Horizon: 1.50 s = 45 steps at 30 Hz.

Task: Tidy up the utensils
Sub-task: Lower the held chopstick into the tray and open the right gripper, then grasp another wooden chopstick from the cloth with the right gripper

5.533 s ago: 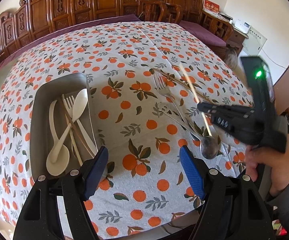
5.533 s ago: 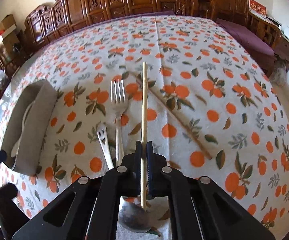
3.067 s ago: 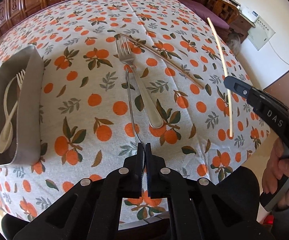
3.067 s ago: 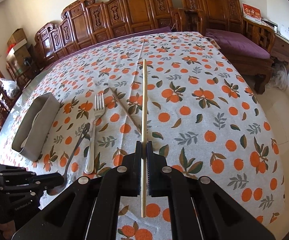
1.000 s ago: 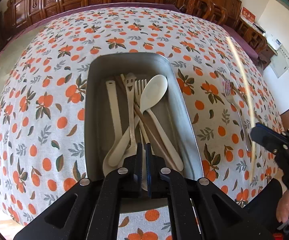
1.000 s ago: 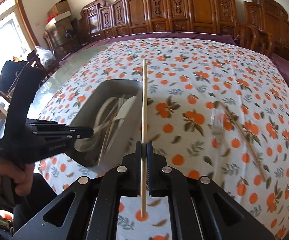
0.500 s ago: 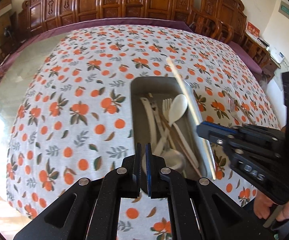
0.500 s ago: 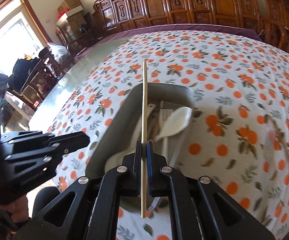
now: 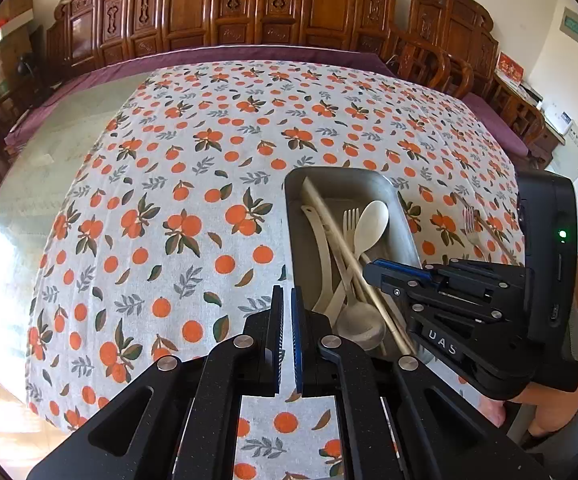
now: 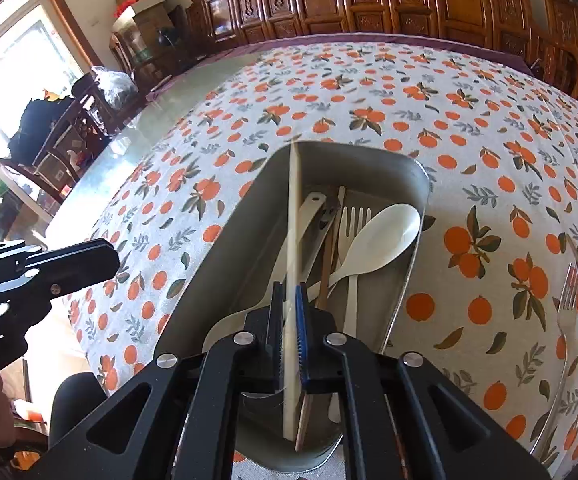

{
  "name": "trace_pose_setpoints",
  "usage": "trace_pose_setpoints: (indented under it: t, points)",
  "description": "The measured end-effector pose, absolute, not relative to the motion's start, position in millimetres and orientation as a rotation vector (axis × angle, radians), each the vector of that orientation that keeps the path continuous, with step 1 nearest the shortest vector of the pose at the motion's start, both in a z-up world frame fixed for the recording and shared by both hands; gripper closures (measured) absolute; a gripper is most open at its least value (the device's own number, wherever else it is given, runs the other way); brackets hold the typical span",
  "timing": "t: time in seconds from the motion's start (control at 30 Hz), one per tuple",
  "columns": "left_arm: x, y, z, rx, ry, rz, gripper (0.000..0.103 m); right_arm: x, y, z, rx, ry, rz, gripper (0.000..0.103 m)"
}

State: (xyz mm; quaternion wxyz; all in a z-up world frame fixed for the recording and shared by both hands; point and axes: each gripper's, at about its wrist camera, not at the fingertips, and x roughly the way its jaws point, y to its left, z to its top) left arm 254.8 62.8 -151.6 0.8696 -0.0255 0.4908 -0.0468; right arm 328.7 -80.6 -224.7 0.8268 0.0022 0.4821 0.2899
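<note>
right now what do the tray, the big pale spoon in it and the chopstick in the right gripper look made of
Tray: probably metal, dull grey walls with a soft sheen.
Big pale spoon: cream, matte and opaque, likely plastic or a plant-fibre composite.
Chopstick in the right gripper: pale, matte, uniform, perhaps bamboo or light wood; no grain visible.

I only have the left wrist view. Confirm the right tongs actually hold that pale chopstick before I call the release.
Observer: Confirmed. The right tongs are shut on the pale chopstick, with one pad on each side.
Operator: Tell me where its back end sits.
Observer: It sticks out behind the pads, above the near end of the metal tray.
Operator: Report the left tongs from that side.
Observer: The left tongs are outside the tray, over the cloth.
</note>
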Motion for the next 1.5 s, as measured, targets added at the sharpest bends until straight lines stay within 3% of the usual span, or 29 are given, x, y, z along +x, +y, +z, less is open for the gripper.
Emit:
trace_pose_setpoints:
  t: [0.27,0.4,0.73,0.8,0.87,1.0,1.5]
  points:
    - [255,46,-146,-0.047,1.013,-0.118,0.099,318,-124,-202,0.01,0.959,0.596,0.094]
    - [255,28,-143,-0.03,1.002,-0.14,0.082,308,-164,-194,-0.005,0.924,0.571,0.094]
    - [262,-24,-146,-0.011,0.997,-0.198,0.061,306,-273,-196,-0.023,0.922,0.432,0.094]
    - [264,-36,-147,-0.002,0.996,-0.212,0.048,309,-292,-197,-0.019,0.922,0.401,0.094]
    - [266,-46,-148,0.007,0.995,-0.225,0.039,314,-309,-199,-0.007,0.923,0.383,0.085]
    - [270,-63,-150,0.017,1.002,-0.241,0.028,323,-330,-205,-0.01,0.926,0.352,0.079]
    - [287,-113,-166,0.073,1.035,-0.283,0.026,358,-358,-262,-0.086,1.039,0.345,0.077]
